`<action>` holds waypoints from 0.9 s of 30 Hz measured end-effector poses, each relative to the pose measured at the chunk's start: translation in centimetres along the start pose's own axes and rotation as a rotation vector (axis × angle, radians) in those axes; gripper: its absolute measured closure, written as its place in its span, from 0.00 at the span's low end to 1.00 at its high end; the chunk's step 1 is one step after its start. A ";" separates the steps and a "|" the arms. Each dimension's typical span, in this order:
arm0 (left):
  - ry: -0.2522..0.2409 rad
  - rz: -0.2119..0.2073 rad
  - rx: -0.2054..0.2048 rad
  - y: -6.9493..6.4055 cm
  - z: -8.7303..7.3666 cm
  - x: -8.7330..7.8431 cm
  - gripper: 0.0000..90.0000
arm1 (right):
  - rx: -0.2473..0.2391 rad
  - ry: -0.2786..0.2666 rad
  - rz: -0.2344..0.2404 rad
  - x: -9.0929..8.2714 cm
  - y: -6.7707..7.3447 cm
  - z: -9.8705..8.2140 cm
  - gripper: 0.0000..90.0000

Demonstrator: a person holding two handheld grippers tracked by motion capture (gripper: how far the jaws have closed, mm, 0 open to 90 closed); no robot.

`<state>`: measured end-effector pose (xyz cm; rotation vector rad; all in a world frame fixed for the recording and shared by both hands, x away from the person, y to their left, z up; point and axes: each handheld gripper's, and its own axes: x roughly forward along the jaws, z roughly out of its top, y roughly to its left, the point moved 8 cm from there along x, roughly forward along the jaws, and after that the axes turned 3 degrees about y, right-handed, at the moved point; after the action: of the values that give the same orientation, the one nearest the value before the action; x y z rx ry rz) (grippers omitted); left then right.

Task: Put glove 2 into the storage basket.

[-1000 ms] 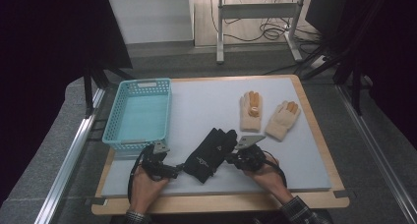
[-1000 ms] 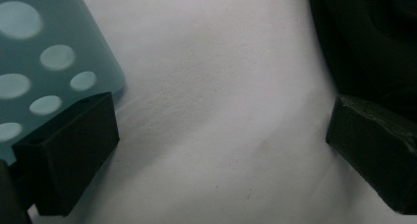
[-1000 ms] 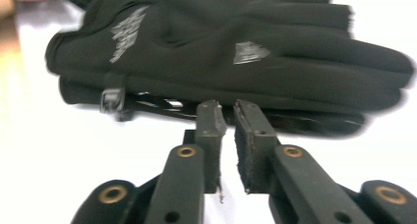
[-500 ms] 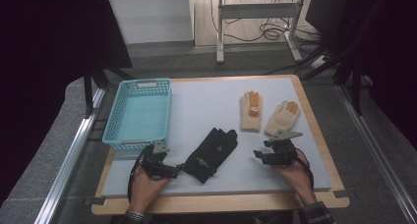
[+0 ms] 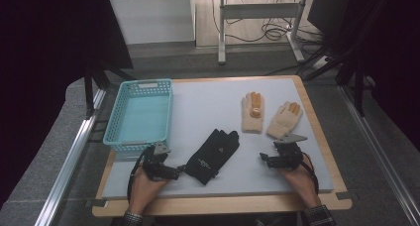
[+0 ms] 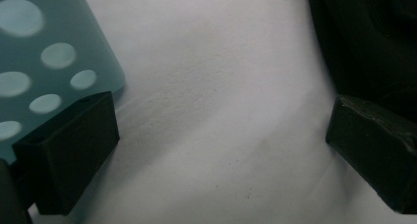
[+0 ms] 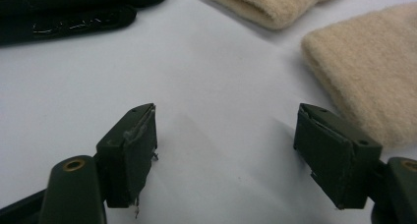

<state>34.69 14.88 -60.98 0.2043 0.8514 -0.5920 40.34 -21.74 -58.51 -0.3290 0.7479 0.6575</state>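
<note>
Black glove (image 5: 213, 155) flat on the white worktop (image 5: 208, 107), near the front edge, cuff toward the person, fingers pointing away and to the right. Left gripper (image 5: 174, 171) low on the worktop just beside the glove's cuff, jaws wide apart with bare worktop between them, glove (image 6: 364, 42) at the outer side of one jaw, nothing held. Right gripper (image 5: 264, 160) well to the right of the glove, jaws just opened and wide apart, bare worktop between them, nothing held. Turquoise basket (image 5: 119, 137) at the left, close behind the left gripper, with nothing visible inside. Two beige gloves (image 5: 252, 112) side by side beyond the right gripper, the nearer cuff (image 7: 364, 67) just beyond one jaw, not touching.
</note>
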 end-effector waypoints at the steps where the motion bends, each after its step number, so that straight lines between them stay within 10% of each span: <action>1: -0.001 -0.002 0.000 0.0 0.0 0.0 0.00 | 0.001 0.000 -0.001 0.0 0.0 0.0 0.26; 14: -0.070 -0.064 -0.031 -0.4 1.1 -2.7 0.02 | 0.001 -0.003 -0.003 0.0 0.0 0.0 0.26; 27: -0.029 -0.155 0.080 -6.3 7.0 -1.2 0.00 | 0.001 -0.004 -0.006 0.0 0.0 0.0 0.25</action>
<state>35.00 7.43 -55.12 0.2027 0.8207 -0.7731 40.36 -21.78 -58.55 -0.3285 0.7430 0.6517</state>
